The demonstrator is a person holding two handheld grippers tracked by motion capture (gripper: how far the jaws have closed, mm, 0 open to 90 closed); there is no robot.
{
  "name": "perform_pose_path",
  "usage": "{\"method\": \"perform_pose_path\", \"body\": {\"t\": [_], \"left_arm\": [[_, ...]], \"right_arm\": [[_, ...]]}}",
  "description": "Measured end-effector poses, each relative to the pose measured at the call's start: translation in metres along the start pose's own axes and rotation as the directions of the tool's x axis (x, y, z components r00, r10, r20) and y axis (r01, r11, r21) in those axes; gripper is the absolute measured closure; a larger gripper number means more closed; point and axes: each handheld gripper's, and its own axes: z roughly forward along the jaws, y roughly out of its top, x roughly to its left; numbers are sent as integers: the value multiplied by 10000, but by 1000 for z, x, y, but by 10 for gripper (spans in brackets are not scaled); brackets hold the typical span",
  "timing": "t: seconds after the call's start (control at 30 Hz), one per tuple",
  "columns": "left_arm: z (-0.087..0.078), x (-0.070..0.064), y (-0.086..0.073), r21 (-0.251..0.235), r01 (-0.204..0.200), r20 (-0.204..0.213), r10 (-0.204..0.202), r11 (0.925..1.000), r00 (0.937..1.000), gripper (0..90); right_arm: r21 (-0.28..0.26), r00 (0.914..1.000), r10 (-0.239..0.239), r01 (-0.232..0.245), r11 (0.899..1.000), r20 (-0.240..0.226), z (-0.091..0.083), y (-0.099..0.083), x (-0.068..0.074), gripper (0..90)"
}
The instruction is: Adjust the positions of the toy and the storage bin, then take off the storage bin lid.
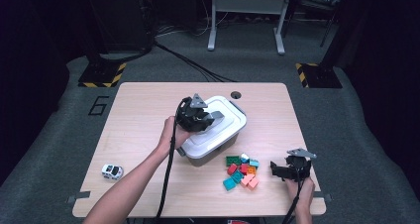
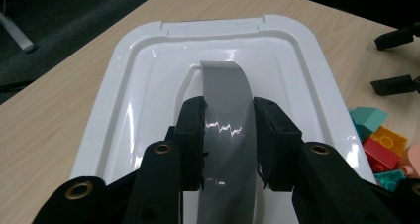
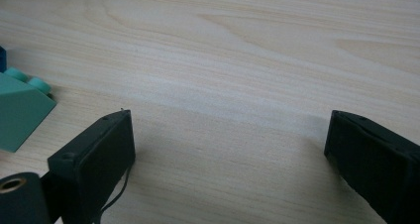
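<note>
A white-lidded grey storage box point(image 1: 233, 112) stands at the table's middle. Its grey lid handle point(image 2: 225, 92) lies between the jaws of my left gripper point(image 2: 229, 140), which is shut on it from above; the same gripper point(image 1: 214, 116) rests on the lid in the high view. A pile of several coloured bricks point(image 1: 241, 171) lies right of the box front. My right gripper point(image 1: 272, 168) rests low on the table just right of the pile, jaws wide open point(image 3: 230, 149) over bare wood, with a teal brick point(image 3: 20, 110) off to one side.
A small white toy car point(image 1: 112, 171) sits near the table's front left. A round cable hole point(image 1: 236, 94) is at the back edge behind the box. Bare wood stretches left of the box and along the right side.
</note>
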Motion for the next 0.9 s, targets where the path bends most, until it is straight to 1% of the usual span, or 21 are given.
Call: {"method": "perform_pose_path", "body": {"t": [0.03, 0.07, 0.1, 0.2, 0.47, 0.53, 0.6, 0.63, 0.7, 0.77, 0.8, 0.9], "left_arm": [[-1, 0, 0, 43, -55, -17, 55, 10000, 10000, 666], [-2, -1, -1, 42, 50, -13, -50, 10000, 10000, 666], [-2, -1, -1, 52, 60, -8, -60, 10000, 10000, 666], [-4, -3, -2, 79, 256, 1, -256, 9996, 9997, 666], [-6, -5, -3, 116, 193, -98, -192, 9997, 9998, 666], [-7, -5, -3, 156, 121, -148, -119, 9998, 9998, 666], [-7, -6, -3, 100, 150, -173, -149, 9998, 9997, 666], [-8, -5, -2, 62, 48, -223, -47, 10000, 9997, 666], [-10, -6, -1, -8, 120, -251, -121, 9999, 9996, 666], [-12, -5, 1, -54, 69, -304, -71, 10000, 9995, 666], [-13, -5, 2, -3, 36, -270, -36, 10000, 9996, 666], [-16, -4, 4, -112, 54, -320, -58, 9999, 9995, 666]], "right_arm": [[4, 10000, 5, -5, 10000, 2, 0, 0, 0, 47], [6, 10000, 9, -9, 10000, 5, 0, 0, 0, 47], [0, 10000, -5, 5, 10000, 11, 0, 0, 0, 47], [-4, 10000, -5, 5, 10000, 17, 0, 0, 0, 47], [-14, 10000, -21, 21, 10000, 36, 0, 0, 0, 49], [-13, 10000, -16, 16, 10000, 39, 0, 0, 0, 49], [-12, 10000, -23, 23, 10000, 38, 0, 0, 0, 49], [-14, 10000, -22, 22, 10000, 36, 0, 0, 0, 49], [-18, 10000, -24, 24, 10000, 42, 0, 0, 0, 49], [-14, 10000, -23, 23, 10000, 37, 0, 0, 0, 49], [-13, 10000, -27, 27, 10000, 35, 0, 0, 0, 49], [-17, 10000, -28, 28, 10000, 38, 0, 0, 0, 49]]}}
